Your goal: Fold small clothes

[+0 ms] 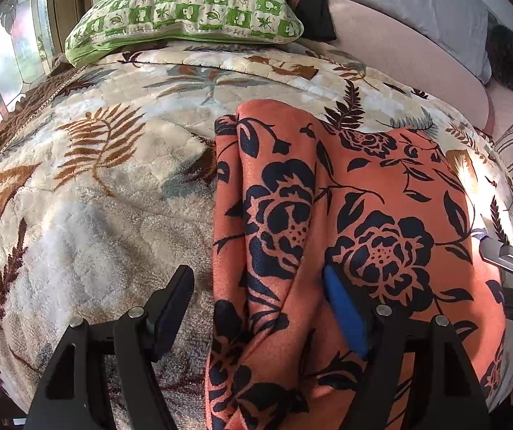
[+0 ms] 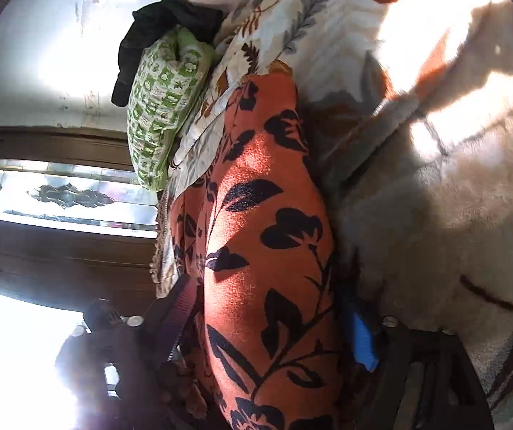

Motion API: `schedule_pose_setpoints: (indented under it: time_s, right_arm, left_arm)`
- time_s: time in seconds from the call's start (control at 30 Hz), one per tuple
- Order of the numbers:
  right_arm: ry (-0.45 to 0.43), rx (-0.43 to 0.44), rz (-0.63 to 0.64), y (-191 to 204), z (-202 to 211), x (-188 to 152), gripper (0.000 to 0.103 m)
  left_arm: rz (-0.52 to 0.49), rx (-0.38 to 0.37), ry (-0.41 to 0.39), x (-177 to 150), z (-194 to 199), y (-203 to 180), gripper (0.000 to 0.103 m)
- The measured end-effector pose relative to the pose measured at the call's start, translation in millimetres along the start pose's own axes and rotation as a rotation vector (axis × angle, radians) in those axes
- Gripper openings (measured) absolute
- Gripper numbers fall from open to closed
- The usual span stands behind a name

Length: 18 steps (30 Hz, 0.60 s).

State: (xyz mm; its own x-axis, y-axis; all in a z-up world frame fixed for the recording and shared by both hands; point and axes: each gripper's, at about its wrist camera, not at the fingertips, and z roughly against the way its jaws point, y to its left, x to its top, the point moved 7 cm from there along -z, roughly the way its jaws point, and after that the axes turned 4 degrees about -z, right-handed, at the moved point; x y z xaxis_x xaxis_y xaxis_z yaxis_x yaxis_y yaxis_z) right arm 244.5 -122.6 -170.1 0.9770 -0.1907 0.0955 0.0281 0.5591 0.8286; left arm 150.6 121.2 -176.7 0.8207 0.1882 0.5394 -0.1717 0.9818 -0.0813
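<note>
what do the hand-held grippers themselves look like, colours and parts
The left hand-held gripper has black angular linkage arms joined by silver round pins, one dark ridged finger and one finger with a bright blue pad. The right hand-held gripper is built alike: dark frame, silver pins, a reddish-brown ribbed finger and a blue pad. No cables or sleeves show.

The orange satin-like garment printed with dark navy roses, leaves and stems [image 1: 364, 215] lies on the plush cream blanket patterned with brown and grey ferns [image 1: 95, 197]. Seen from the left wrist, it is spread fairly flat, its left side doubled over into a long lengthwise fold that runs from the near edge toward the far one, with soft creases beside it. From the right wrist the same cloth [image 2: 267, 251] appears as a long bulging band, sunlit and shiny along its middle, its far end rounded against the blanket.
</note>
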Motion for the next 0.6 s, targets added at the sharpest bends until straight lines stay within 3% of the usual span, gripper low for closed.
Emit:
schedule_pose_setpoints:
  time_s: [0.03,0.07,0.17,0.23,0.33,0.4,0.5,0.53,0.6]
  right_arm:
    - [-0.019,-0.016,0.017,4.4,2.0,-0.2,0.049]
    - [-0.035,-0.034,0.035,7.3,4.2,-1.8,0.044]
    - [-0.032,-0.184,0.075,-14.7,-9.8,-8.4,0.042]
    - [-0.04,-0.153,0.058,-13.0,-6.8,-8.3,0.042]
    - [-0.071,-0.128,0.053,1.2,5.1,-5.4,0.052]
    - [-0.104,-0.09,0.021,6.2,15.6,3.5,0.068]
    - [-0.167,-0.049,-0.019,11.4,24.1,27.9,0.079]
    - [-0.165,-0.053,-0.02,10.4,19.8,36.1,0.082]
    - [-0.068,-0.06,-0.044,3.3,-5.9,47.1,0.082]
  left_arm:
    - [0.005,-0.01,-0.002,-1.0,-1.2,1.7,0.08]
    - [0.006,-0.013,-0.006,-1.6,-1.7,2.1,0.081]
    - [0.01,-0.025,-0.008,-3.3,-3.2,1.9,0.083]
    - [0.017,-0.032,-0.009,-2.3,-2.8,3.2,0.083]
    - [0.027,-0.045,-0.015,-3.6,-2.7,4.6,0.083]
    - [0.028,-0.047,-0.017,-3.9,-2.4,4.2,0.083]
    - [0.03,-0.052,-0.015,-3.8,-2.4,4.4,0.083]
    - [0.031,-0.053,-0.015,-3.8,-2.4,4.4,0.084]
    - [0.029,-0.05,-0.018,-4.0,-2.4,4.3,0.084]
